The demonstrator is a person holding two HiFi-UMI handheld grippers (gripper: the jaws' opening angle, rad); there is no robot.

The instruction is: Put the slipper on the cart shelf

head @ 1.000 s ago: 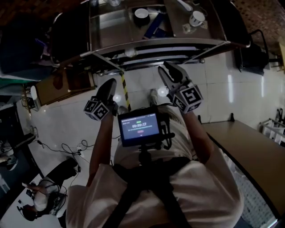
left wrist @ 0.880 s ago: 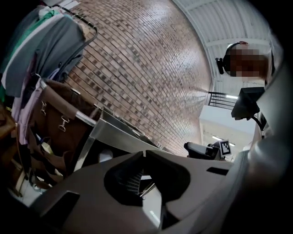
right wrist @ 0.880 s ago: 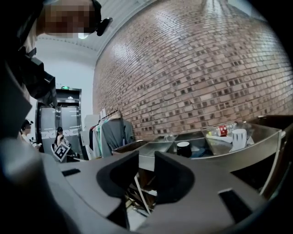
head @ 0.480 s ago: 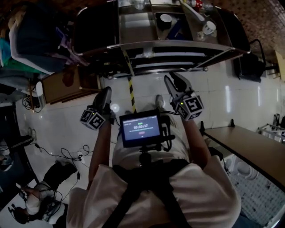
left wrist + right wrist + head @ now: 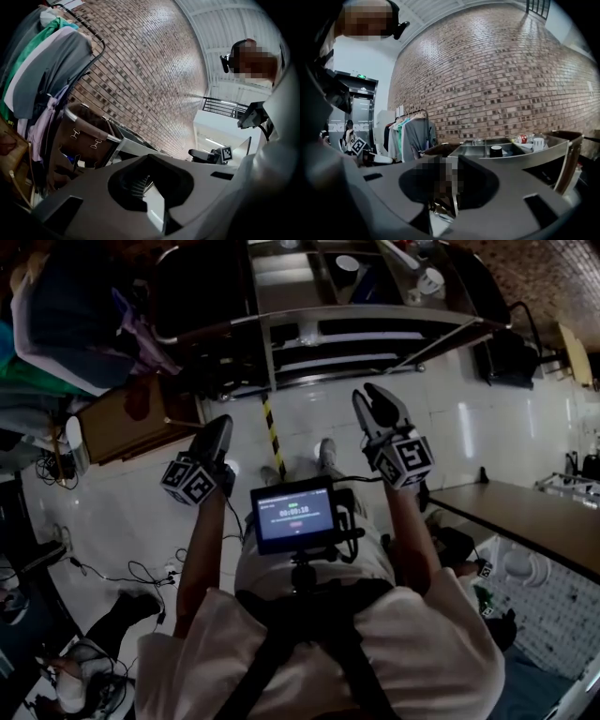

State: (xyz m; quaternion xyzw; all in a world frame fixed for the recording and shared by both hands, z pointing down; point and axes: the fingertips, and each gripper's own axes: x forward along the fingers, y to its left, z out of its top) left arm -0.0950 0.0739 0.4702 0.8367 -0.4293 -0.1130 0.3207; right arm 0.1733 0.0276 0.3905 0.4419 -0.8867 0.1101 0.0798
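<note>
No slipper shows in any view. The metal cart (image 5: 375,320) stands ahead of me, its top tray holding a black cup (image 5: 347,263) and a white mug (image 5: 431,279), with a lower shelf (image 5: 356,362) under it. My left gripper (image 5: 217,426) is held out over the white floor, short of the cart, jaws shut and empty. The right gripper (image 5: 375,399) is level with it on the right, also shut with nothing in it. The cart's rail (image 5: 117,140) shows beyond the left jaws (image 5: 152,185). The cart (image 5: 511,154) also shows past the right jaws (image 5: 452,187).
A clothes rack (image 5: 56,324) with hanging garments stands left of the cart, with a brown box (image 5: 122,423) below it. A table (image 5: 525,521) runs along the right. Cables (image 5: 141,568) lie on the floor at left, near a seated person (image 5: 75,681). Yellow-black tape (image 5: 272,432) marks the floor.
The cart has slid toward the top of the head view and the clothes rack has come into view at the left. Both grippers stay held out in front, empty.
</note>
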